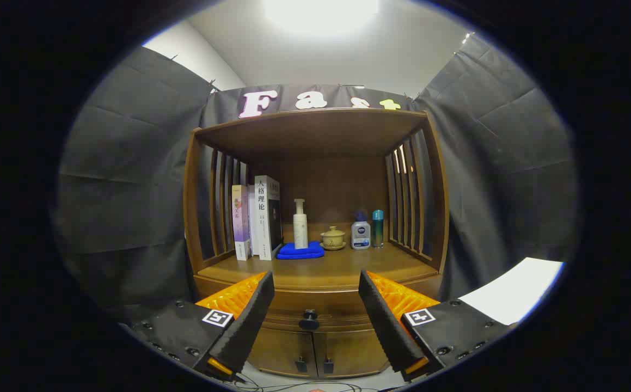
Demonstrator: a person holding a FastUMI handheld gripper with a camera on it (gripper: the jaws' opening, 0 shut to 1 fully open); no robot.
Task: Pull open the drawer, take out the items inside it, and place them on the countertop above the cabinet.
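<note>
I held my gripper (315,305) well open in front of the wooden cabinet (315,218), its fingers spread wide and gripping nothing; between them, a little beyond the tips, sat the dark round drawer knob (309,319), which I take as my landmark; the drawer (315,302) it belonged to lay shut, flush with the cabinet front, so whatever it held stayed hidden from me; directly above the knob ran the countertop (348,267), and further back above it stood two upright books (258,218), a white pump bottle (300,224) on a folded blue cloth (300,251), a small lidded tea bowl (332,238), a squat white bottle (360,234) and a slim teal bottle (378,228); below the knob were two lower cupboard doors (315,351) with their own small pulls; I judged this the very first step, the approach to the drawer, with nothing yet pulled; the next move called for bringing the fingers forward, level with the knob and centred on it, closing on it from both sides, then drawing straight back; the front strip of countertop above the knob looked bare enough to take the items.
</note>
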